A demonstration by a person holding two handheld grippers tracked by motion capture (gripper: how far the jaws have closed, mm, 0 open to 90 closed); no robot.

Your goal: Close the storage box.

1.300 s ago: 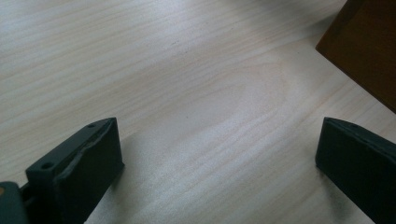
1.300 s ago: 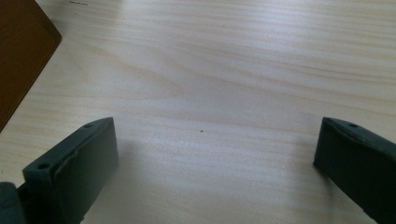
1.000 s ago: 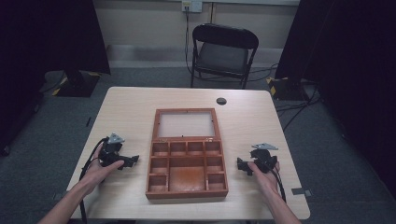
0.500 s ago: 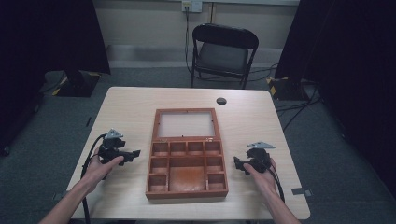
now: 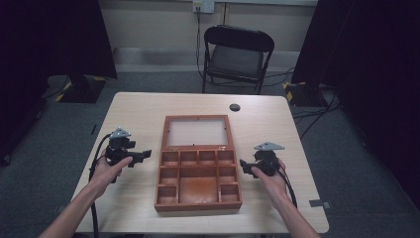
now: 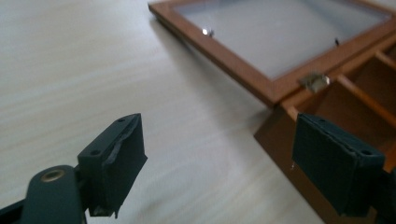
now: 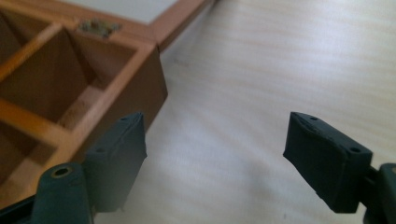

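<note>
Box point(image 5: 198, 171) lay open on tabletop point(image 5: 138, 111), lid flat, compartments apparently empty (nothing visibly stowed). Left claw point(image 5: 141, 156) and right claw point(image 5: 244, 164) flanked it, both wide, holding nothing.

A reddish-brown wooden compartment box point(image 5: 198, 173) with a pale frosted lid panel point(image 5: 197, 133) lies on a light wood-grain table point(image 5: 133, 114), flanked by black grippers; the folding chair point(image 5: 236, 54) is black.

Matt pale wood-grain table point(image 5: 277, 124); reddish varnished wooden box point(image 5: 198, 201) with metal hinges point(image 6: 315, 81).
</note>
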